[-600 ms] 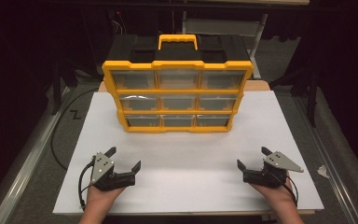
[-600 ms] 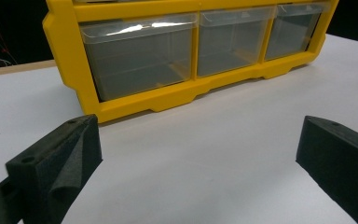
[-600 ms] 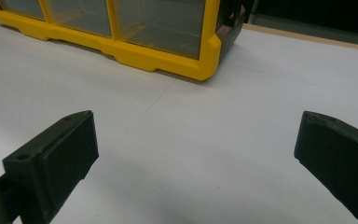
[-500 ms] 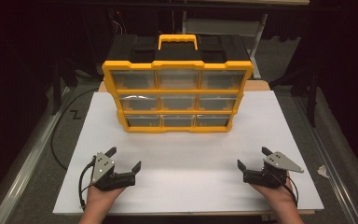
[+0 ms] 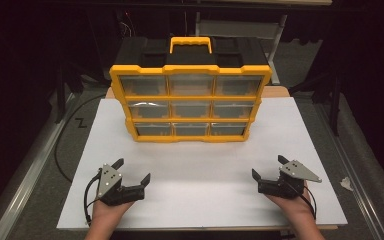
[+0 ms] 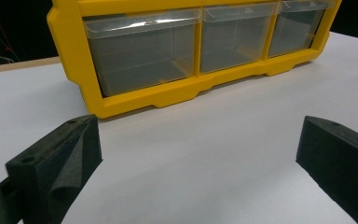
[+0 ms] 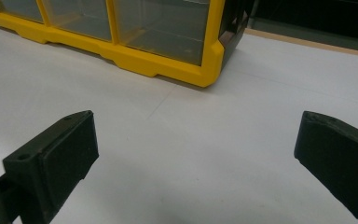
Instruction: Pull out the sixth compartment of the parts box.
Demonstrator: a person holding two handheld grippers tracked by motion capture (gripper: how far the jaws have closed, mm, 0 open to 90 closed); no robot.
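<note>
Yellow drawer organizer [image 5: 190, 105] upright, both tongs [image 5: 133, 170] [image 5: 269, 167] agape, apart

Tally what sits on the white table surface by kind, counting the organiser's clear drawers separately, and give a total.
Yellow drawer organiser: 1
Clear drawers in it, three rows of three: 9
Hand-held grippers, left gripper and right gripper, both open and holding nothing: 2
Total: 12
</note>
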